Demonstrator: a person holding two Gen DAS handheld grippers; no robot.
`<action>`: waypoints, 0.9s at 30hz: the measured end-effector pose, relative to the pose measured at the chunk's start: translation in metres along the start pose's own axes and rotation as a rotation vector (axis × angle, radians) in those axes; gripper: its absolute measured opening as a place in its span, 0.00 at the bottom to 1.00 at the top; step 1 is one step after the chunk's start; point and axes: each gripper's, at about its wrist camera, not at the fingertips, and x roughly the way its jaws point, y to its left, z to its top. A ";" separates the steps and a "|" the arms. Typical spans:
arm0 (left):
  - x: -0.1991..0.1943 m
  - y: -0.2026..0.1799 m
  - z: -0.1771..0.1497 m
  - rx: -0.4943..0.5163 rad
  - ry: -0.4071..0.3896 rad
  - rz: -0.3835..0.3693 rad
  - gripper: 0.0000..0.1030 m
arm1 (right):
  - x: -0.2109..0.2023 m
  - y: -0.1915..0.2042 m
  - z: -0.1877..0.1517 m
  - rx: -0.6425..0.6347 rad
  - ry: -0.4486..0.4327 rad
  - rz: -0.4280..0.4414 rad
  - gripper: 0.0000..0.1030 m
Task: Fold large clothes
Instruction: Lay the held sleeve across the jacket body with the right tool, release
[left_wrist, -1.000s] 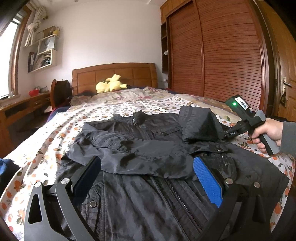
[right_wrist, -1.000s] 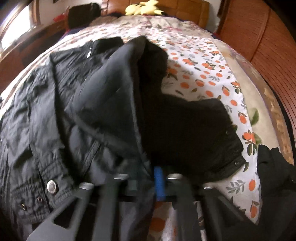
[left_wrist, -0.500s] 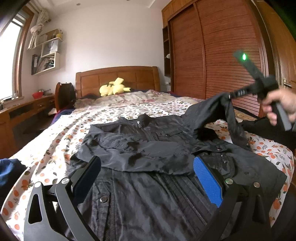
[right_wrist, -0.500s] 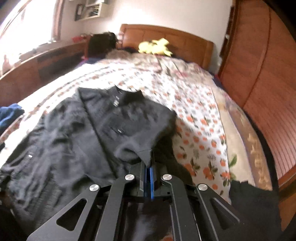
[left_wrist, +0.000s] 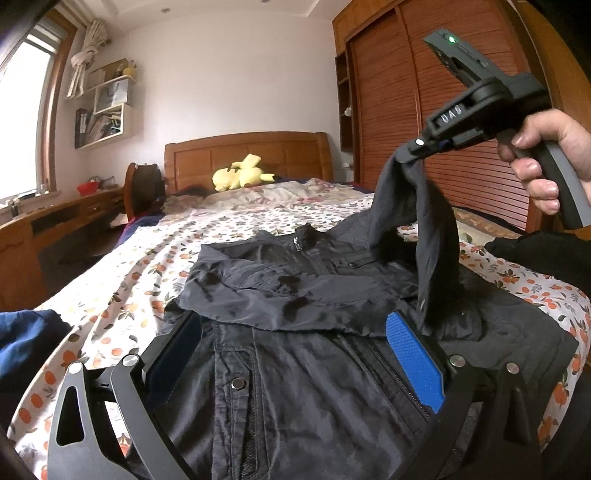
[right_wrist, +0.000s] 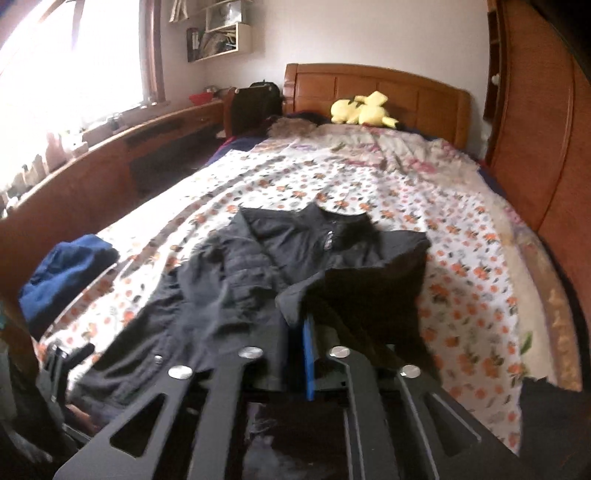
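Note:
A black jacket (left_wrist: 295, 387) (right_wrist: 258, 266) lies front-up on the flowered bedspread (left_wrist: 147, 266), its left sleeve folded across the chest. A person's hand holds my right gripper (left_wrist: 412, 153) (right_wrist: 312, 332) high over the jacket's right side. The right sleeve (left_wrist: 417, 214) (right_wrist: 362, 295) hangs from its tip. Its jaws are opening, with a gap showing beside the blue pad and the sleeve cloth still between them. My left gripper (left_wrist: 295, 350) stands open low over the jacket's lower front, holding nothing.
A blue garment (left_wrist: 26, 343) (right_wrist: 62, 273) lies at the bed's left edge. A black cloth (left_wrist: 535, 254) (right_wrist: 550, 417) sits at the right edge. A yellow plush toy (left_wrist: 240, 173) rests by the headboard. A wooden wardrobe (left_wrist: 406, 110) lines the right side and a desk (left_wrist: 55, 221) the left.
My right gripper has risen, lifting the right sleeve off the bed, and its shut jaws have parted. My left gripper has drifted slightly and stays open.

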 end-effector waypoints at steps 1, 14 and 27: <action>0.000 0.000 0.000 0.000 0.000 0.000 0.98 | -0.001 0.005 0.000 -0.013 -0.007 -0.001 0.34; 0.013 -0.021 0.000 0.036 0.020 -0.024 0.98 | -0.004 -0.005 -0.034 -0.069 0.008 -0.058 0.34; 0.033 -0.053 -0.005 0.065 0.075 -0.074 0.98 | 0.018 -0.054 -0.117 0.023 0.070 -0.088 0.43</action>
